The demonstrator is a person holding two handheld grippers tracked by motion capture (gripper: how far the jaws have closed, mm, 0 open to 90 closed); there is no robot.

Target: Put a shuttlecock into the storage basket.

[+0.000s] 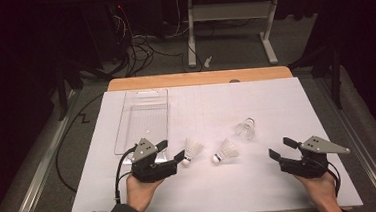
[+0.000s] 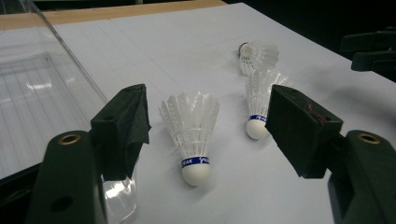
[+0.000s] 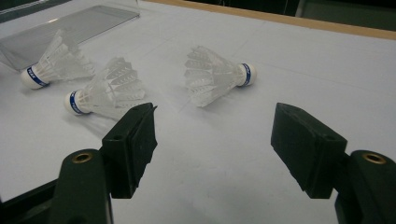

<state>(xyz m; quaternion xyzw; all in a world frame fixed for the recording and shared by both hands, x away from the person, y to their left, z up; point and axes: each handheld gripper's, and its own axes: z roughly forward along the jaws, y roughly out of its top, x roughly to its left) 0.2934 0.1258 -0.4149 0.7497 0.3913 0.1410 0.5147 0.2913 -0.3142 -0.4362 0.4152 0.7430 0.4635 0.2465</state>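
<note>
Resting on the white paper-covered table [image 1: 206, 185], your left gripper [image 1: 170, 151] sits near the front-left with its black jaws spread wide and holding nothing; in the left gripper view [image 2: 208, 116] the nearest white feathered shuttlecock with a blue band and white cork [image 2: 192, 135] lies on the sheet between and just beyond the two pads, cork toward you, touching neither pad. Your left hand [image 1: 140, 189] grips the tool from below. Seen from above, this same shuttlecock [image 1: 191, 150] lies just beside the jaw tips. A second white feathered shuttlecock with a blue band [image 1: 225, 150] lies near it toward the table's middle, and a third white feathered shuttlecock [image 1: 245, 128] lies a little farther back and to the right. Just behind the left gripper, a clear rectangular plastic tray [image 1: 127, 121] rests along the left side of the sheet. Your right gripper [image 1: 283, 148], held by your right hand [image 1: 319, 184], sits near the front-right, well apart from all three shuttlecocks; in the right gripper view [image 3: 215, 130] its jaws stand wide apart and hold nothing, over bare white sheet.
</note>
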